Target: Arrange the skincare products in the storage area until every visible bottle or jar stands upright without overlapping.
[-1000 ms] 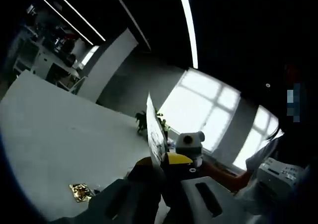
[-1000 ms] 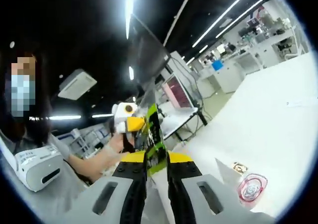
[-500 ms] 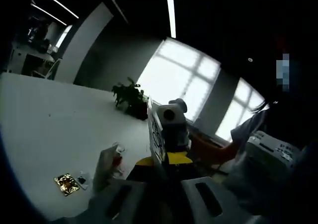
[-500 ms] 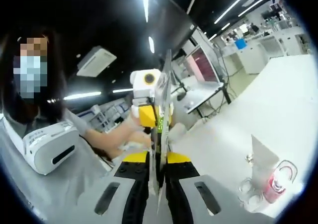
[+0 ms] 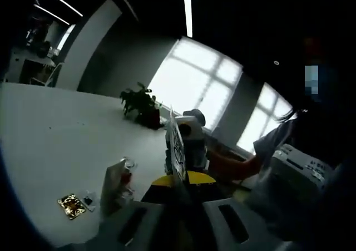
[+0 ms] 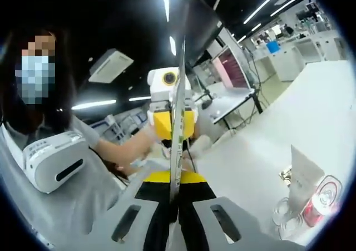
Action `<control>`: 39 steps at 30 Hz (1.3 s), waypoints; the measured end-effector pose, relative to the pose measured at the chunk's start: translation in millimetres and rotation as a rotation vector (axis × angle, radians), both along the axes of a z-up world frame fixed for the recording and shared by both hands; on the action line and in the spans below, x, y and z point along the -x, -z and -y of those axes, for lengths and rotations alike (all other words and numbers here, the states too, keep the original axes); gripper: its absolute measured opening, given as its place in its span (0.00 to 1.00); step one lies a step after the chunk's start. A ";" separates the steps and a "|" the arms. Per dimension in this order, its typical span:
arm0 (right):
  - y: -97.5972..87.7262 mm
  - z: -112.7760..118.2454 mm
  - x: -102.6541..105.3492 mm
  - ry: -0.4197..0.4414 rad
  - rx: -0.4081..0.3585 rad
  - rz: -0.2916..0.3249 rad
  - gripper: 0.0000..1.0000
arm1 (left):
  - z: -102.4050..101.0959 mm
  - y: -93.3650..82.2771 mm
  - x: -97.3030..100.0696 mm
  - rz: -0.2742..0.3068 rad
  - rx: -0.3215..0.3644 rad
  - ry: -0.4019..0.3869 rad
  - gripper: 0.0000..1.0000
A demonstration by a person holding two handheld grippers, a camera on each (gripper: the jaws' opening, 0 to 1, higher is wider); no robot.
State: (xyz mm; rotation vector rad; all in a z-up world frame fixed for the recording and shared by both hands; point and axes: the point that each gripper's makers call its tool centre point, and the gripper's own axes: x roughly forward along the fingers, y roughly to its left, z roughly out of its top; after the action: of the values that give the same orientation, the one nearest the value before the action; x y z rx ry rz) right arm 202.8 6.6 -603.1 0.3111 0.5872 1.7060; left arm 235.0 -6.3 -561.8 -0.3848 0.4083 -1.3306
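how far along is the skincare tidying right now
Early on. In hand: both grippers, left gripper and right gripper, pinch one thin flat packet held up over the white table. Left: the clear jars, the pink-capped item and gold sachet lie loose there.

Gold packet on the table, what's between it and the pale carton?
In the left gripper view, a small clear sachet lies between the gold packet and the pale carton.

A white table (image 5: 50, 151) is seen, with a gold packet (image 5: 71, 205), a pink-capped jar (image 6: 324, 198) and yellow-black gripper (image 6: 173, 184) jaws.
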 end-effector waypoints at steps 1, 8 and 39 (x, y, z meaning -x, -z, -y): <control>-0.1 0.0 0.1 0.004 -0.004 -0.009 0.01 | -0.1 -0.9 -0.1 0.005 0.006 -0.001 0.00; 0.1 1.3 -7.2 0.086 -0.018 -0.045 0.01 | -6.1 3.4 -12.3 -0.014 0.031 -0.067 0.07; 19.1 -30.1 -25.8 0.246 -0.045 -0.145 0.05 | -36.0 30.7 -28.3 -0.189 0.150 -0.264 0.00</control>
State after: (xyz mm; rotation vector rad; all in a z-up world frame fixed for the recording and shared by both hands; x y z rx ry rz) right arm 228.7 36.7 -622.2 0.5211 0.5918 1.4691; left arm 263.3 29.8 -592.5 -0.6702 0.4002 -1.0736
